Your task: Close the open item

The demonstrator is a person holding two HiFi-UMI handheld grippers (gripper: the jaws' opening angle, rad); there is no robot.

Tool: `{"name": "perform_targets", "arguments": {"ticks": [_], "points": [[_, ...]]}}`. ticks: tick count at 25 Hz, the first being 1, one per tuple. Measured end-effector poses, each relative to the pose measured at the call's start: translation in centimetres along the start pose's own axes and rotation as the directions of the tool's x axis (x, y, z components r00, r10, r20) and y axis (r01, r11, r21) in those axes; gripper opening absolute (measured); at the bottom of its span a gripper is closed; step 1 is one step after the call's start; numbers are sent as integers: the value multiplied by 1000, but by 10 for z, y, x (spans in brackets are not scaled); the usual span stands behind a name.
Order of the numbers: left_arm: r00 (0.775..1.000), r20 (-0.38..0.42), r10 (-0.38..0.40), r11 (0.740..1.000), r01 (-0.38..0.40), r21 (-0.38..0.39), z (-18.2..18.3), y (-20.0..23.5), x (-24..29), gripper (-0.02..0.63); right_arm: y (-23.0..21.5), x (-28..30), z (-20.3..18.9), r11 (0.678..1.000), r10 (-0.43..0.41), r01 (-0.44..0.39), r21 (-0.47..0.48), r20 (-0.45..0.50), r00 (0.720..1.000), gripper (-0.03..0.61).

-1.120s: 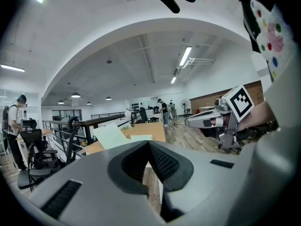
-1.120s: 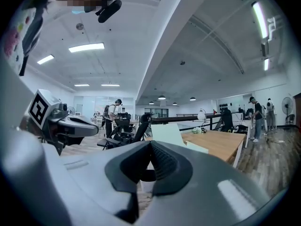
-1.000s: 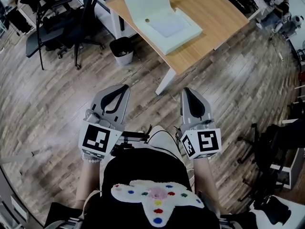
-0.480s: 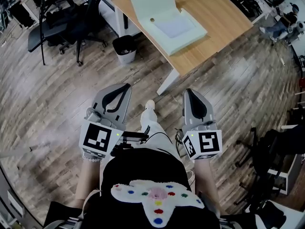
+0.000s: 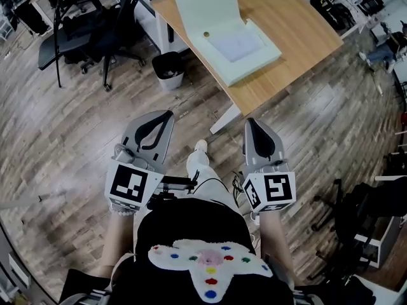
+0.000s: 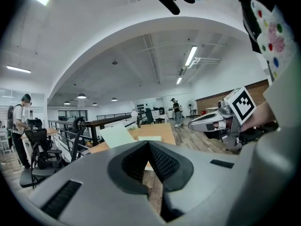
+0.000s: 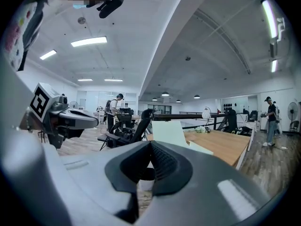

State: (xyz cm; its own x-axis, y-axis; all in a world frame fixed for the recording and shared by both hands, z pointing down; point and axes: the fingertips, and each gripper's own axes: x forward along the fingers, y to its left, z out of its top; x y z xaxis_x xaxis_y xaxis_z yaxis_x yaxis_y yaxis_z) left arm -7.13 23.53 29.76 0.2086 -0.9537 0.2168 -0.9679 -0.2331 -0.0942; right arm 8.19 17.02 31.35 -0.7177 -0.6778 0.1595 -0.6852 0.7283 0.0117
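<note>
A pale green flat box [image 5: 238, 48] lies open on a wooden table [image 5: 299, 37], its lid [image 5: 206, 8] standing up at the back. The same box lid [image 6: 115, 136] shows ahead in the left gripper view, and again as the lid [image 7: 169, 132] in the right gripper view. My left gripper [image 5: 159, 116] and right gripper [image 5: 249, 122] are held side by side above the floor, well short of the table. Both are shut with nothing between the jaws.
A small bin [image 5: 168, 70] stands by the table's left corner, with a white table leg [image 5: 224, 118] beside it. Black office chairs [image 5: 95, 30] sit at the upper left. Dark equipment [image 5: 356, 215] stands at the right. People [image 7: 114, 108] stand in the distance.
The table and box have drifted a little down and right in the head view as I walk nearer. Both grippers stay shut and level.
</note>
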Motion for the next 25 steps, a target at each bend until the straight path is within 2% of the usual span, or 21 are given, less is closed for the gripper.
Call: {"name": "perform_targets", "arguments": {"ticks": [15, 25], "points": [[998, -20, 67, 998, -67, -9, 10, 59, 90, 6, -52, 111, 11, 997, 77, -77, 6, -12, 997, 8], [995, -29, 91, 995, -93, -42, 25, 94, 160, 6, -103, 175, 23, 996, 94, -94, -3, -36, 995, 8]]}}
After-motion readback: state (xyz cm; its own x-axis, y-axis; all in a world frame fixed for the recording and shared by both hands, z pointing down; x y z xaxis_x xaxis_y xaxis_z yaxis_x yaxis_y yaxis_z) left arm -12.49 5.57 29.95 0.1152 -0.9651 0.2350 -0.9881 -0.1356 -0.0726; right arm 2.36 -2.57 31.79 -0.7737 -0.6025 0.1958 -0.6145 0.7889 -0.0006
